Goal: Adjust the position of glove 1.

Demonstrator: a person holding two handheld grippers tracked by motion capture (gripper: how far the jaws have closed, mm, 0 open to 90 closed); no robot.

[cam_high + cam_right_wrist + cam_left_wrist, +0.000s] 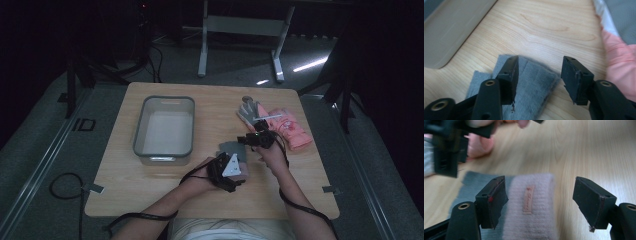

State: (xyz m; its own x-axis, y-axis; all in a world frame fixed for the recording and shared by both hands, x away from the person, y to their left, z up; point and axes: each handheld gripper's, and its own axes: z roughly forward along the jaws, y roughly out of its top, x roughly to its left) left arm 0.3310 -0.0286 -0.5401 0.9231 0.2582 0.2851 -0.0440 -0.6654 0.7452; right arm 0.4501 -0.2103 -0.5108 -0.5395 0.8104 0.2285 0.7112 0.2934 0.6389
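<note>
Left gripper [540,202]: its jaws rise nearest the camera in the left gripper view and stand apart, released, with the cuff [531,205] of a grey glove [233,154] lying between them. Neither pad presses on the fabric. The cuff is pale, fuzzy knit with a small sewn label [527,200] along its middle; the grey body of the glove runs off to the left behind the left jaw.

Right gripper [537,78]: jaws also released, set over the finger end [534,77] of the same glove, with no pad touching it.

Location: in the high view the glove lies flat on the desk [150,185], near the person's edge, just right of the bin [165,127]. A pink glove [290,127] and a second grey glove [248,112] lie farther back at the right, well apart from the bin.

Handling, as judged:
- Weight: light. One gripper would lift it.
- Stiffness: none. The knit is limp and will sag and fold from any single hold.
- Surface: fleecy, not slippery; the pads should bite well.
- Fragility: low. A firm pinch will not harm it, though a jaw edge may snag loose fibres.

Where to take hold:
- Pinch the cuff across its doubled thickness, beside the label.
- Press down slightly before closing, since the fabric lies flat against the desk.
- A second hold at the finger end keeps the glove stretched.
</note>
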